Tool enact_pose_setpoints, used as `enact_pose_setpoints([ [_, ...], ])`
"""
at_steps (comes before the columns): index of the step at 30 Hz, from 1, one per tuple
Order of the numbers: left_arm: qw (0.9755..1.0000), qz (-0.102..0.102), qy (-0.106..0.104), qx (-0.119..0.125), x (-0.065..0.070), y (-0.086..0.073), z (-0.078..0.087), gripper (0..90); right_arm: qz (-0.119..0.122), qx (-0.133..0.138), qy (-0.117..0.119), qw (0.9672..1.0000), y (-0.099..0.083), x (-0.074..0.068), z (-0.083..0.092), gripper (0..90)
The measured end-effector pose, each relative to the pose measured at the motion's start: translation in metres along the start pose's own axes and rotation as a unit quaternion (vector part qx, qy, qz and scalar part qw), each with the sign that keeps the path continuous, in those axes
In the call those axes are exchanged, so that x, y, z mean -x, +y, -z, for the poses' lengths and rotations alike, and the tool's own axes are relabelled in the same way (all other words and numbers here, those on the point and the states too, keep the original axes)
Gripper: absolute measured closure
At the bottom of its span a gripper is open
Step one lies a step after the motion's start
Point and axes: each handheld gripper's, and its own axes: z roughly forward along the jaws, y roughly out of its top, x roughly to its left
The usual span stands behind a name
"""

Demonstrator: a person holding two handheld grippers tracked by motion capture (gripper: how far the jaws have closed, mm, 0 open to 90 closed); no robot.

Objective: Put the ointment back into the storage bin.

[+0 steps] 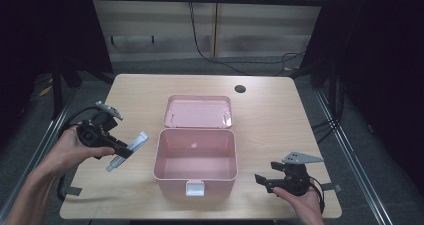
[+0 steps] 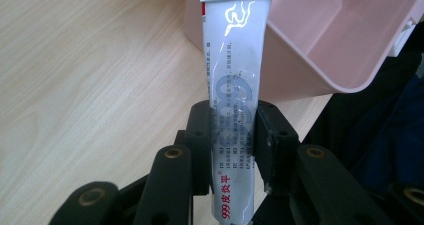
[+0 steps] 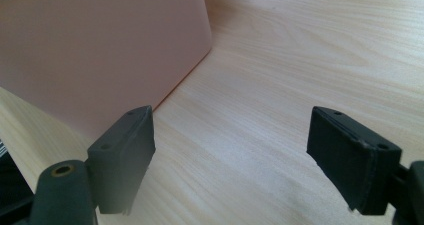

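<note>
Left tongs (image 2: 232, 135): clamped on a white tube (image 2: 235, 85), pads pressing its lower half; the crimped end points away from the hand.
Right tongs (image 3: 230, 155): jaws wide apart, nothing between them, low over the bench (image 3: 300, 60).
Tube: held clear of the bench, just left of the box (image 1: 195, 157), its far end nearest the box's left wall.
Box: pink, open and empty, between the two tongs; its lid (image 1: 198, 111) lies flat beyond it, a white latch on the near wall.
Step in hand: apparently carrying the tube toward the open box.
Next move: likely calls for swinging the left tongs over the rim, lowering the tube inside, then parting the jaws.
Left hand (image 1: 75, 147): forearm enters from the lower left; the tongs tilt toward the box.
Right hand (image 1: 300, 197): at the near right edge, tongs level and aimed at the box's right wall.
</note>
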Motion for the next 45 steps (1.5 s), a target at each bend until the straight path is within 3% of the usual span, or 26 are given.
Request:
enact_pose_setpoints([
  [4,0.9999,-0.010,-0.003,0.011,0.008,0.011,0.004,70.7,0.000,0.000,0.000,1.0000,0.000,0.000,0.000,18.6],
  [10,0.9993,-0.037,-0.002,0.006,0.016,0.023,0.007,70.6,-0.001,0.000,0.002,1.0000,0.000,0.000,0.000,18.6],
  [19,0.9988,-0.048,-0.006,0.009,0.027,0.038,0.007,70.6,-0.002,-0.001,0.003,1.0000,0.000,0.000,0.000,18.3],
  [22,0.9976,-0.069,-0.007,0.003,0.029,0.042,0.007,70.6,-0.002,-0.001,0.003,1.0000,0.000,0.000,0.000,18.3],
  [23,0.9980,-0.062,-0.008,0.009,0.032,0.043,0.006,70.6,-0.003,-0.001,0.003,1.0000,0.000,0.000,0.000,18.2],
  [25,0.9978,-0.066,-0.006,0.006,0.034,0.046,0.004,70.6,-0.003,-0.001,0.003,1.0000,0.000,0.000,0.000,18.2],
  [26,0.9968,-0.080,-0.004,-0.003,0.035,0.049,0.004,70.6,-0.002,-0.001,0.003,1.0000,0.000,0.000,0.000,18.2],
  [39,0.9944,-0.103,-0.018,-0.015,0.054,0.072,-0.013,70.6,-0.003,-0.002,0.005,1.0000,0.000,0.000,0.000,18.1],
  [41,0.9939,-0.107,-0.020,-0.016,0.057,0.075,-0.014,70.6,-0.003,-0.002,0.004,1.0000,0.000,0.000,0.000,18.1],
  [42,0.9922,-0.122,-0.019,-0.018,0.059,0.078,-0.014,70.6,-0.003,-0.002,0.004,1.0000,0.000,0.000,0.000,18.1],
  [44,0.9928,-0.117,-0.021,-0.014,0.062,0.080,-0.016,70.6,-0.003,-0.002,0.004,1.0000,0.000,0.000,0.000,18.1],
  [45,0.9919,-0.123,-0.024,-0.020,0.063,0.081,-0.016,70.6,-0.003,-0.002,0.005,1.0000,0.000,0.000,0.001,18.1],
])
